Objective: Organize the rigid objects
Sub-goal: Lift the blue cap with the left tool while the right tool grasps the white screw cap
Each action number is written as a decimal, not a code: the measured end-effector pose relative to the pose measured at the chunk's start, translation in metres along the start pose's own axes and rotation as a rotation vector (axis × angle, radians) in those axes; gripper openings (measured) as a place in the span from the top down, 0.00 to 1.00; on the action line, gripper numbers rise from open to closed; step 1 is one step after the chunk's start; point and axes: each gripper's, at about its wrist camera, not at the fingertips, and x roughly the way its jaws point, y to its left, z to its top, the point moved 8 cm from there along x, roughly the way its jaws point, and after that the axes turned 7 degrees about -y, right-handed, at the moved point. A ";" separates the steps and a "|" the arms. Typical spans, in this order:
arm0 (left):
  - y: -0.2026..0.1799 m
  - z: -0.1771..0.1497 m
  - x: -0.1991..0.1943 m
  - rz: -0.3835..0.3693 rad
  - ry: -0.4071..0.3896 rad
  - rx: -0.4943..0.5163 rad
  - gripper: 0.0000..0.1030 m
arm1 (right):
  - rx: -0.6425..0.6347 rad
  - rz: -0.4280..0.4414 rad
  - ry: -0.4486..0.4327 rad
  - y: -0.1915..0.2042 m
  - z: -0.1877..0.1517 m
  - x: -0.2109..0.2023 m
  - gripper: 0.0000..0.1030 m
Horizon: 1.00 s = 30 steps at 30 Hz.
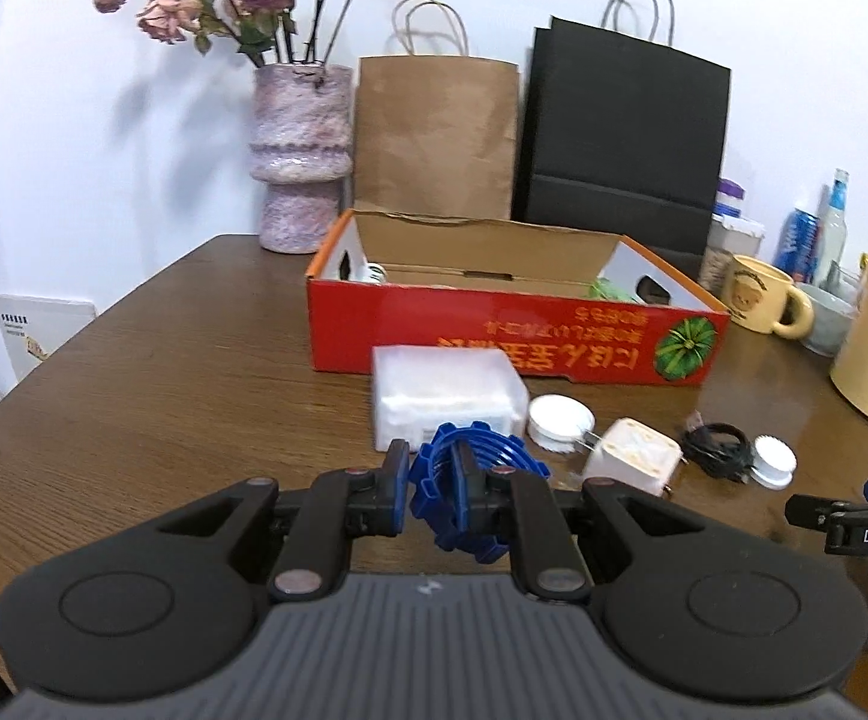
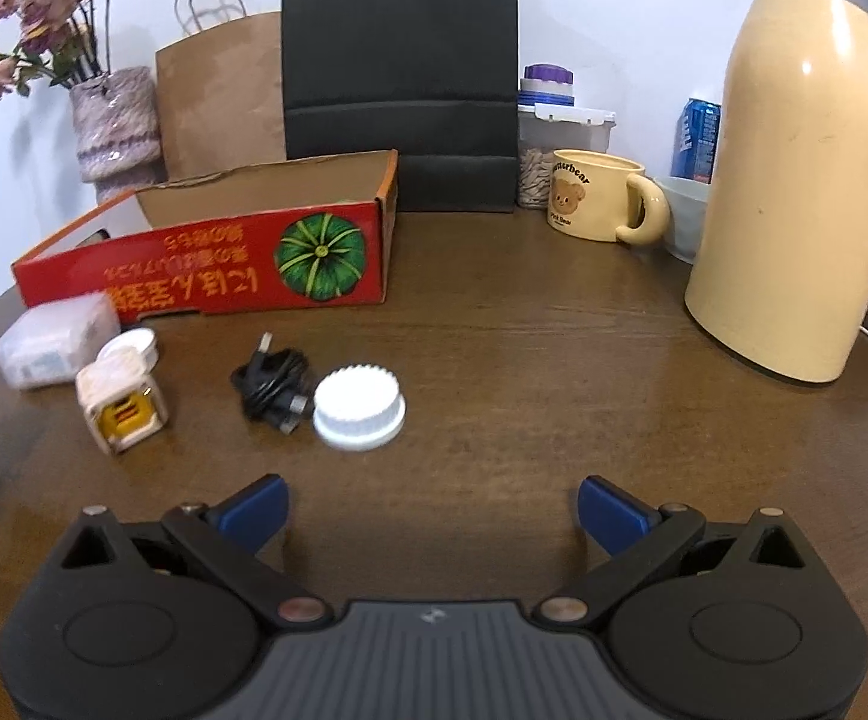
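On a dark wood-grain table (image 2: 523, 324) against a white wall, the left gripper (image 1: 431, 480) has its fingers clenched on a blue toothed plastic gear (image 1: 469, 483), lifted clear of the tabletop. Just beyond the fingers lie a frosted plastic case (image 1: 445, 396), a round white lid (image 1: 559, 417) and a cream cube charger (image 1: 631, 456); farther ahead stands an open red cardboard box (image 1: 511, 330). The right gripper (image 2: 434, 513) has its fingers released, with a ribbed white cap (image 2: 359, 408) and a coiled black cable (image 2: 272, 387) ahead of them to the left.

Red cardboard box (image 1: 493, 330) with orange lettering and a green striped pumpkin; blue gear (image 1: 475, 480); cream thermos (image 2: 793, 192); mottled pink vase (image 1: 302, 156); brown wood-grain table (image 2: 523, 360).
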 end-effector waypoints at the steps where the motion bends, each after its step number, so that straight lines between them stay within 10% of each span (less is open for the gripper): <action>1: 0.002 0.001 0.001 0.005 -0.001 -0.002 0.85 | -0.008 0.007 0.000 0.001 0.002 0.004 0.03; 12: 0.023 0.006 0.007 0.051 -0.001 -0.025 0.85 | -0.100 0.052 0.003 0.015 0.020 0.035 0.17; 15: 0.021 0.006 0.006 0.050 -0.002 -0.018 0.85 | -0.079 0.096 0.003 0.016 0.023 0.038 0.31; 17: 0.020 0.006 0.006 0.048 -0.005 -0.014 0.85 | -0.084 0.111 -0.011 0.018 0.024 0.036 0.61; 30: 0.015 0.008 -0.004 0.030 -0.032 -0.002 0.85 | -0.106 0.103 -0.107 0.026 0.028 0.010 0.62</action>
